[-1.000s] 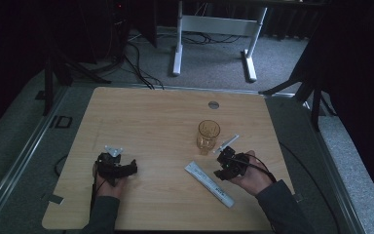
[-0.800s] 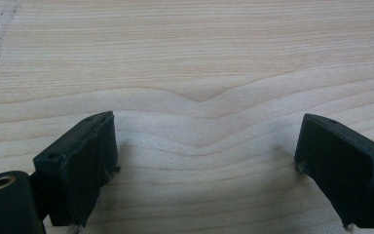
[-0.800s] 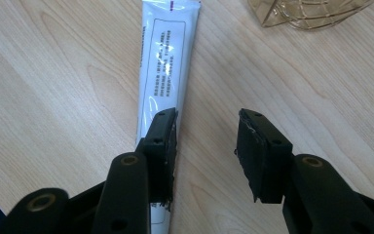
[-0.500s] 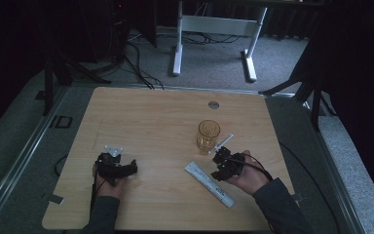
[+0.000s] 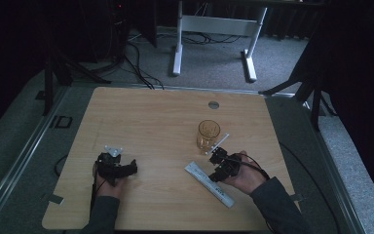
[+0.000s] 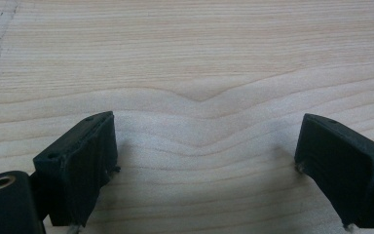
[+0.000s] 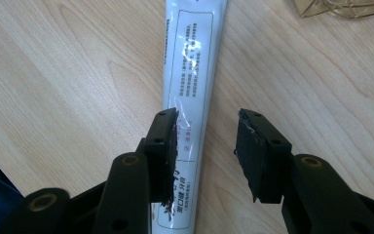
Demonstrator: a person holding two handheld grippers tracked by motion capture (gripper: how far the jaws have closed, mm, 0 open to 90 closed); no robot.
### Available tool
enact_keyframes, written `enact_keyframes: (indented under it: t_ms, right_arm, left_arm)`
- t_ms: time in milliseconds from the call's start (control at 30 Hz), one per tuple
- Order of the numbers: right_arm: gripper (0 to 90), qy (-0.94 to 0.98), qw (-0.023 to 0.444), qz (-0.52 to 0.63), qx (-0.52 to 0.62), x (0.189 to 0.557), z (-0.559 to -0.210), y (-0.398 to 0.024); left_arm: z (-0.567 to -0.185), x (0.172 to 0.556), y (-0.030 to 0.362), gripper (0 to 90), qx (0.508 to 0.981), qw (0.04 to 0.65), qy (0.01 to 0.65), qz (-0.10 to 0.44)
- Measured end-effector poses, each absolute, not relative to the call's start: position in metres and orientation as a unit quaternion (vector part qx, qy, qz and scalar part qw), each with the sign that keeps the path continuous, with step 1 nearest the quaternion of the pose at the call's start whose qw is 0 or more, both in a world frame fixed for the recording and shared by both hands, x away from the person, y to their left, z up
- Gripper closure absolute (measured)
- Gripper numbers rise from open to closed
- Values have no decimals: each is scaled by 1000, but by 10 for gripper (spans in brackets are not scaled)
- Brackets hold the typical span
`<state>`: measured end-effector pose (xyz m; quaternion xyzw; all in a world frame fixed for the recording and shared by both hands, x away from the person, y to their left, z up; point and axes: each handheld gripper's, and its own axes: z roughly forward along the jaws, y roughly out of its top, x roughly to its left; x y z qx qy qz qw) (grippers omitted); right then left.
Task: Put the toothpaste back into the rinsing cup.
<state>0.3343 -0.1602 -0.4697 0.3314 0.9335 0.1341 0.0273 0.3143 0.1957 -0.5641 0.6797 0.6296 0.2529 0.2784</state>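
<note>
A white printed tube (image 5: 209,184) lies slantwise on the wooden table (image 5: 156,122), right of centre. My right gripper (image 5: 215,174) hovers low over its middle. In the right gripper view the tube (image 7: 192,63) runs away from me. The right gripper (image 7: 207,146) stands with its jaws apart, the left jaw above the tube and the right jaw over bare wood, neither pad pressing on it. An amber glass (image 5: 208,136) stands just beyond; its base (image 7: 345,7) shows at the top right. My left gripper (image 5: 129,168) rests at the left, and in its own view the left gripper (image 6: 204,165) is open wide over bare wood.
A thin white stick (image 5: 222,142) lies beside the glass, close to the right hand. A round grommet (image 5: 214,105) sits near the table's far edge. Beyond the table stand a white desk frame (image 5: 214,24) and floor cables (image 5: 136,53).
The right gripper has edged a little down and left over the tube. The left hand has stayed where it was.
</note>
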Motion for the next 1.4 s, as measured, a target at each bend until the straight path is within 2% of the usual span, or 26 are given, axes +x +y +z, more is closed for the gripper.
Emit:
enact_keyframes:
  t_ms: [1400]
  right_arm:
    - [592,945,-6,64,320,335,-493,-136]
  left_arm:
    - [-564,314,196,86,680,278,630,253]
